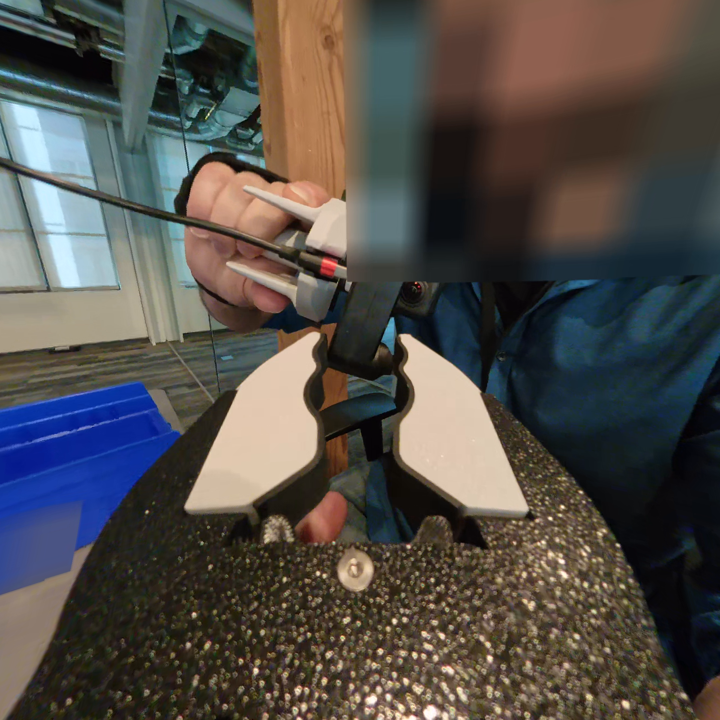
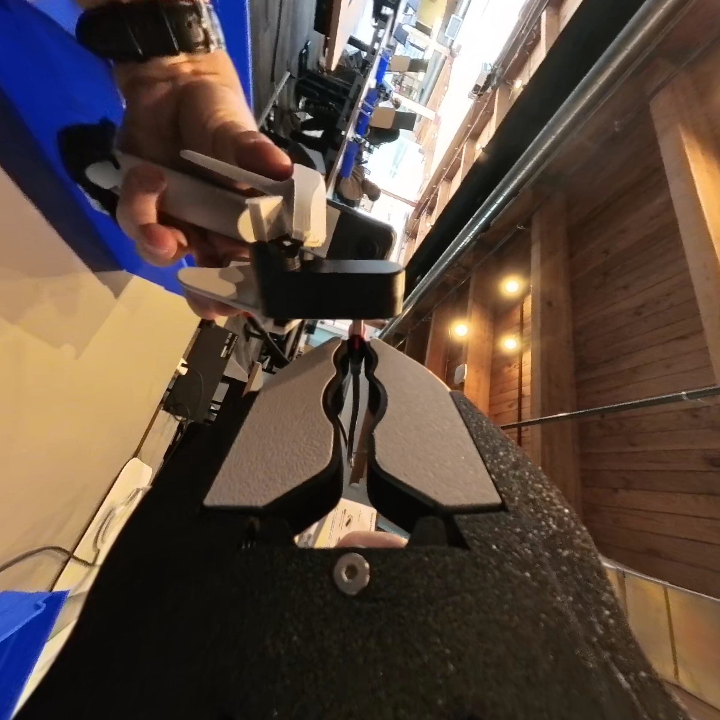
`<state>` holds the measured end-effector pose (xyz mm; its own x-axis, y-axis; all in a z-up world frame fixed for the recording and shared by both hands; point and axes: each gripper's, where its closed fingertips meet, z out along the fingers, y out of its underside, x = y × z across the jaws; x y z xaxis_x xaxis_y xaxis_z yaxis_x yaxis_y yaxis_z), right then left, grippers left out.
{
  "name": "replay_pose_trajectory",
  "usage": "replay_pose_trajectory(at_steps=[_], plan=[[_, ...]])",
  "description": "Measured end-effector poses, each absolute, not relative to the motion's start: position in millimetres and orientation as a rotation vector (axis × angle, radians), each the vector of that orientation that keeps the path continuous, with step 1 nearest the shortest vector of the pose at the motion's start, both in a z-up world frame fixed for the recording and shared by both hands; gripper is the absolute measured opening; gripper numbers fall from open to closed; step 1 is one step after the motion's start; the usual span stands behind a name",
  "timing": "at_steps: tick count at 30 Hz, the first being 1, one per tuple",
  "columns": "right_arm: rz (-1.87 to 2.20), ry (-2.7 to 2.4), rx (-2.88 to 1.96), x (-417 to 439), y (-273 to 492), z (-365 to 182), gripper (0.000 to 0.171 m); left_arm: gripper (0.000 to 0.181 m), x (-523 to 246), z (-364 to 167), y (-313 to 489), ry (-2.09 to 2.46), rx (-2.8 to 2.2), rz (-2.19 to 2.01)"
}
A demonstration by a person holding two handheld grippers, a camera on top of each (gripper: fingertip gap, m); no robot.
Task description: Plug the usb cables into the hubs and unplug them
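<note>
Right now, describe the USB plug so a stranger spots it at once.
In the right wrist view, find the black hub held mid-frame. Just below, the right tongs pinch a black cable; the plug is its tip, alone in bearing a red band.

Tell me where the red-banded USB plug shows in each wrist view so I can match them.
Left wrist view: the plug sits left of centre, held in the right gripper, cable trailing left.
Right wrist view: the plug is at centre, between the right gripper's tips.
Shared landmark: the black hub, clamped in the left gripper.
</note>
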<state>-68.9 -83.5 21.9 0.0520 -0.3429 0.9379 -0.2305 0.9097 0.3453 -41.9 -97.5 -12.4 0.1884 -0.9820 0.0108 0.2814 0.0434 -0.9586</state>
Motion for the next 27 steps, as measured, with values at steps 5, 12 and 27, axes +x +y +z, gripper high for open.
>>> replay_pose_trajectory(at_steps=[5, 12, 27], plan=[[-0.069, -1.576, 0.468, -69.4, -72.6, 14.5, 0.006, 0.032, -41.7, -19.0, -86.6, 0.836, -1.153, -1.175], [-0.042, -1.613, 0.464, -68.5, -68.2, 8.0, 0.006, 0.028, -39.7, -21.5, -78.8, 0.795, -1.202, -1.233], [-0.001, -1.623, 0.420, -73.1, -61.7, 9.8, 0.006, 0.028, -46.8, -17.3, -73.5, 0.739, -1.142, -1.249]])
